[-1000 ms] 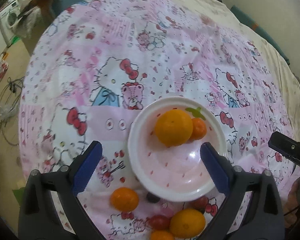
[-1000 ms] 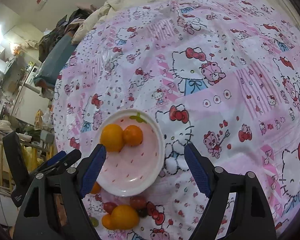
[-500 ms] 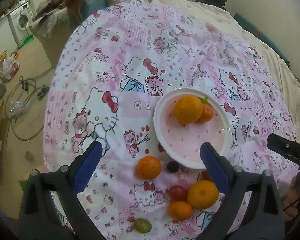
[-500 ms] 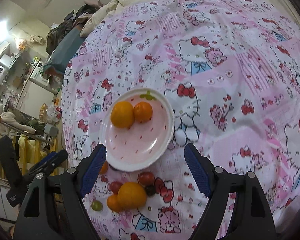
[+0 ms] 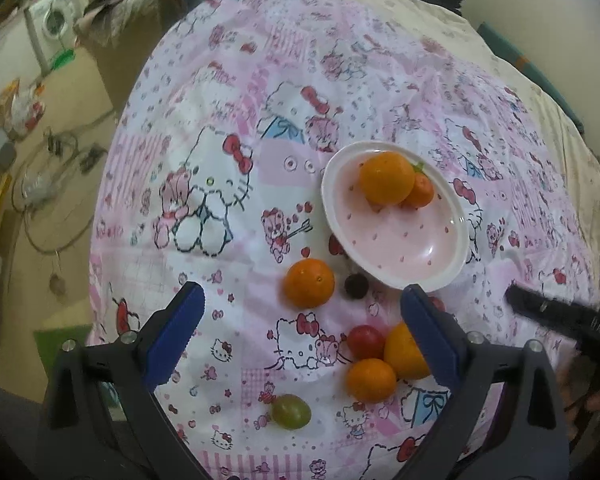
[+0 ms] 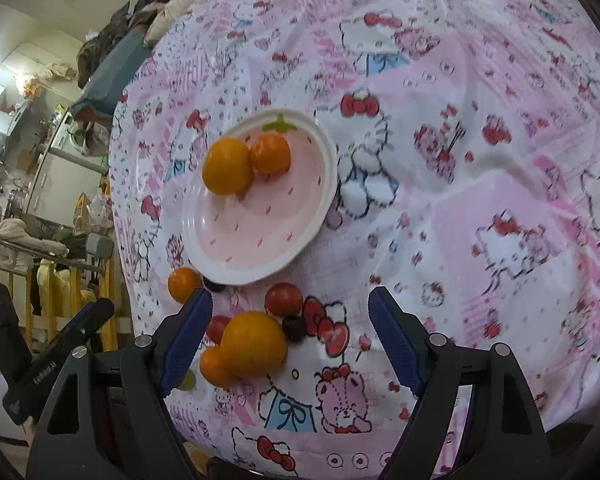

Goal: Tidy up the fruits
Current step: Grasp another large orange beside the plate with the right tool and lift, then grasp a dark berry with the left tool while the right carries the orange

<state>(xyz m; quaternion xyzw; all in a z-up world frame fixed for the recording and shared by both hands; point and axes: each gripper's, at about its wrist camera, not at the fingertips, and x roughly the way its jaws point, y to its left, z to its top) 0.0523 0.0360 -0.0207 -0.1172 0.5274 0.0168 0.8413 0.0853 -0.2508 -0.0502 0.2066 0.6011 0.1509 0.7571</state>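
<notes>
A white strawberry-print plate [image 5: 444, 264] [image 6: 204, 256] on the pink bedspread holds a large orange [image 5: 386, 178] [image 6: 227, 166] and a small tangerine [image 5: 420, 192] [image 6: 271, 154]. Loose fruit lies in front of the plate: a tangerine [image 5: 309, 283] [image 6: 183, 283], a dark grape [image 5: 356, 285], a red tomato [image 5: 366, 341] [image 6: 283, 299], a large orange [image 5: 404, 354] [image 6: 253, 343], a small tangerine [image 5: 371, 380] and a green grape [image 5: 291, 411]. My left gripper [image 5: 302, 336] is open and empty above the loose fruit. My right gripper [image 6: 290, 338] is open and empty over the large loose orange.
The pink cartoon-cat bedspread [image 5: 260, 80] covers a round table or bed end. The floor with cables [image 5: 44, 184] and a washing machine [image 5: 50, 24] lie to the left. Wooden rails [image 6: 60, 280] and appliances stand at left in the right wrist view.
Both grippers have pulled back and swung towards the near edge. The plate now sits farther off and the loose fruit, with the green grape, has come into view between the fingers.
</notes>
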